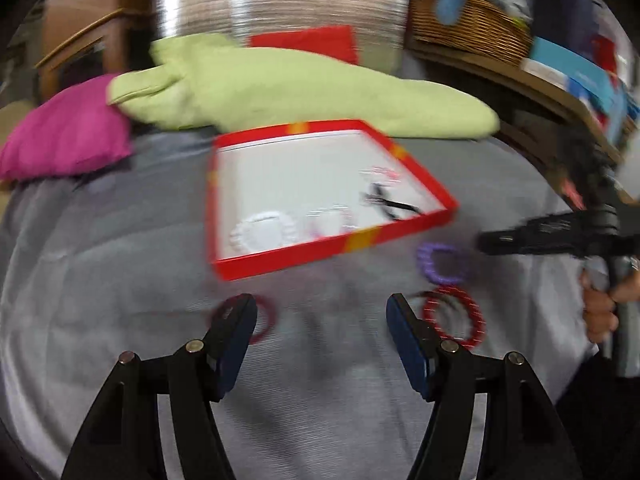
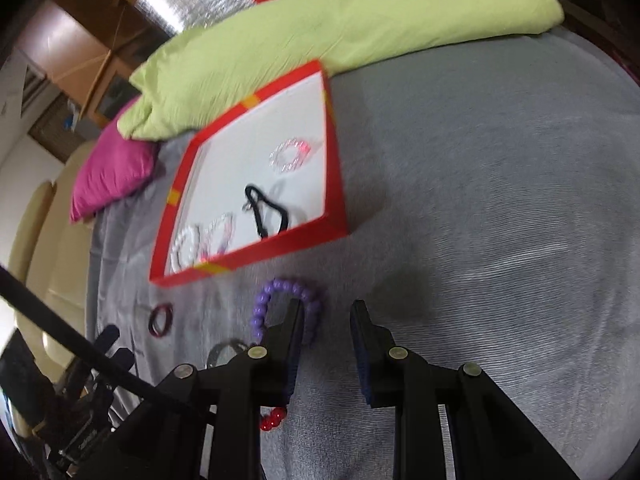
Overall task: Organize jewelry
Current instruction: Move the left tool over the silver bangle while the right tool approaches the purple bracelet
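Left of the red tray (image 1: 280,264), a dark red ring (image 1: 266,320) is lying on the grey bed cover (image 1: 100,300), partly hidden behind a finger of the left gripper (image 1: 322,316), which is gaping wide and holding nothing. Inside the tray a white bracelet (image 1: 264,232), a clear one (image 1: 330,220), a black cord (image 1: 390,204) and a pink bracelet (image 1: 382,172) are resting. Right of the tray, a purple bracelet (image 1: 438,262) and a red one (image 1: 456,316) are lying on the cover, while the right gripper (image 2: 326,312) is hovering partly open and empty at the purple bracelet's edge.
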The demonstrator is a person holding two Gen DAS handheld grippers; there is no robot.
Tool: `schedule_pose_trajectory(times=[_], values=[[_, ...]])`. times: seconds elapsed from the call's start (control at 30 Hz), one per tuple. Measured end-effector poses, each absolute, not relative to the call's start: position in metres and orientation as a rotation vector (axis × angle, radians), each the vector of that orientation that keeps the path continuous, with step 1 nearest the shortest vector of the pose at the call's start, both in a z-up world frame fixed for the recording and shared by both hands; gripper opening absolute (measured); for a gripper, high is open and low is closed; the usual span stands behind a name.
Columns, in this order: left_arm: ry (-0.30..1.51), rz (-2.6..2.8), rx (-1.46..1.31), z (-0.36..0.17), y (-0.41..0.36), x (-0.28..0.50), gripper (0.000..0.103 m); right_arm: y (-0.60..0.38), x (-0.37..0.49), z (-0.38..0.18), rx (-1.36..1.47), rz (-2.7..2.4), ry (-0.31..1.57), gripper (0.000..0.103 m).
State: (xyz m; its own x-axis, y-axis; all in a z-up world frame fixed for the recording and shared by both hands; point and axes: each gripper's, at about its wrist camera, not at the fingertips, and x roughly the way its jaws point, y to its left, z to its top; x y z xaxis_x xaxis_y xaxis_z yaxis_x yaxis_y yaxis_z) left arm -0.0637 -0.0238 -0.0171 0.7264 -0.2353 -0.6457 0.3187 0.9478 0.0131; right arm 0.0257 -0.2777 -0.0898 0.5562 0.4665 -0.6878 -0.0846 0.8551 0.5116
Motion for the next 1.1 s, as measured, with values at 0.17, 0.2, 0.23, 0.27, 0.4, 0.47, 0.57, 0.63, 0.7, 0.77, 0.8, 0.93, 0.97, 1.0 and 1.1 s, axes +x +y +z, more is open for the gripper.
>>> schedule_pose_trajectory(times=[0.17, 0.2, 0.23, 0.27, 0.4, 0.47, 0.57, 0.63, 0.7, 0.77, 0.8, 0.93, 0.97, 1.0, 1.1], values=[[0.761, -0.473, 0.073, -0.028, -0.053, -0.063, 0.078, -0.262, 0.033, -0.093, 0.414, 0.356, 0.960, 0.026], [0.774, -0.490, 0.079, -0.030, -0.059, -0.064, 0.078, -0.259, 0.035, -0.093, 0.404, 0.355, 0.960, 0.031], [0.782, -0.497, 0.091, -0.032, -0.063, -0.064, 0.079, -0.257, 0.035, -0.093, 0.393, 0.351, 0.957, 0.041], [0.792, -0.499, 0.114, -0.035, -0.069, -0.065, 0.079, -0.255, 0.036, -0.092, 0.380, 0.346, 0.949, 0.046], [0.823, -0.505, 0.187, -0.046, -0.086, -0.066, 0.079, -0.253, 0.040, -0.090, 0.330, 0.331, 0.912, 0.051], [0.828, -0.517, 0.201, -0.049, -0.088, -0.068, 0.079, -0.252, 0.043, -0.094, 0.294, 0.324, 0.925, 0.038], [0.830, -0.532, 0.213, -0.051, -0.089, -0.069, 0.079, -0.251, 0.044, -0.094, 0.250, 0.344, 0.912, 0.010], [0.832, -0.536, 0.212, -0.051, -0.089, -0.068, 0.079, -0.252, 0.044, -0.094, 0.251, 0.349, 0.912, 0.010], [0.837, -0.541, 0.207, -0.052, -0.091, -0.066, 0.079, -0.255, 0.042, -0.092, 0.228, 0.320, 0.898, 0.010], [0.843, -0.543, 0.199, -0.053, -0.093, -0.063, 0.079, -0.265, 0.042, -0.090, 0.241, 0.279, 0.882, 0.010], [0.847, -0.543, 0.197, -0.054, -0.094, -0.062, 0.079, -0.272, 0.043, -0.089, 0.263, 0.266, 0.879, 0.010], [0.877, -0.532, 0.172, -0.060, -0.098, -0.051, 0.079, -0.297, 0.045, -0.090, 0.335, 0.218, 0.885, 0.010], [0.874, -0.524, 0.167, -0.060, -0.098, -0.049, 0.079, -0.298, 0.046, -0.091, 0.346, 0.219, 0.897, 0.010], [0.870, -0.519, 0.160, -0.060, -0.098, -0.046, 0.079, -0.298, 0.047, -0.093, 0.355, 0.222, 0.909, 0.010], [0.892, -0.520, 0.098, -0.061, -0.093, -0.038, 0.079, -0.295, 0.046, -0.094, 0.349, 0.230, 0.917, 0.010]])
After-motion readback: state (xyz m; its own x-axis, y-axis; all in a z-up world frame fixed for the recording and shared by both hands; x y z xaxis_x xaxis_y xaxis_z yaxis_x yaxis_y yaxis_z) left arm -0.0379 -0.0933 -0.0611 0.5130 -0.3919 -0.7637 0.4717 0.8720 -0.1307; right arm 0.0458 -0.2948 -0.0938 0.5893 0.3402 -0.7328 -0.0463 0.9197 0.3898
